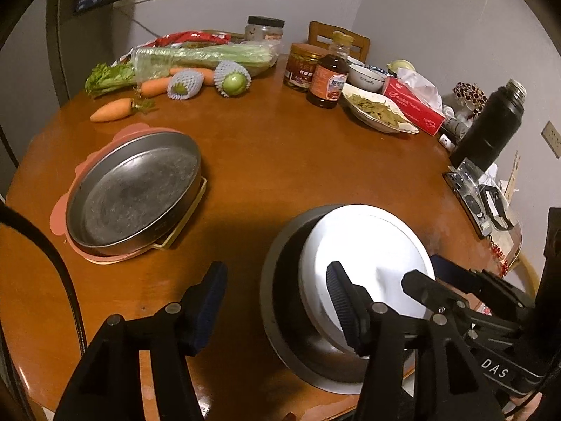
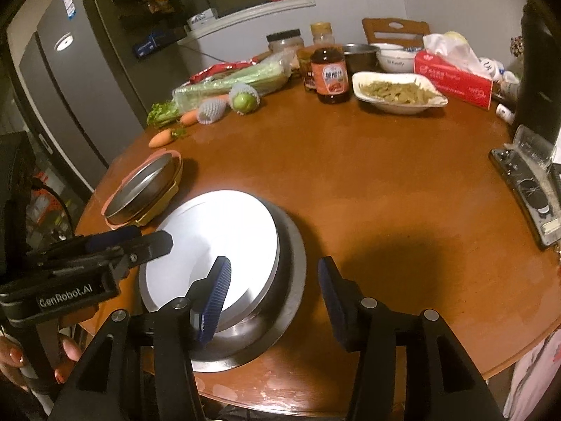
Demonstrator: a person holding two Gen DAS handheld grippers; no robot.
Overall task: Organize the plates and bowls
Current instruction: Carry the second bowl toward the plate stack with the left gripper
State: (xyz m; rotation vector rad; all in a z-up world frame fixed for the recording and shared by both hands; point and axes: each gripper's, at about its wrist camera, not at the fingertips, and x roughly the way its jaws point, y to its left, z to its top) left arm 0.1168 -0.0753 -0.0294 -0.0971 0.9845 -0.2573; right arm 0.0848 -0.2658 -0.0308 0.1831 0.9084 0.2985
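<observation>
A white plate [image 1: 364,263] [image 2: 224,231] lies tilted in a wide-rimmed steel bowl [image 1: 280,301] [image 2: 280,301] near the round wooden table's front edge. My left gripper [image 1: 277,308] [image 2: 140,240] is open: one finger hangs over the white plate, the other over bare table, and the pads touch nothing. My right gripper [image 2: 275,298] [image 1: 431,273] is open on the opposite side, straddling the bowl's rim without pressing on it. A shallow steel pan [image 1: 133,193] [image 2: 143,189] rests on a pink mat to the left.
At the back of the table [image 2: 368,182] lie carrots [image 1: 112,110], celery, netted fruit [image 1: 233,79], a sauce bottle [image 2: 331,73], a dish of greens [image 2: 399,93] and a red tissue box [image 2: 452,79]. A black flask [image 1: 491,126] stands right. A fridge [image 2: 70,80] stands left.
</observation>
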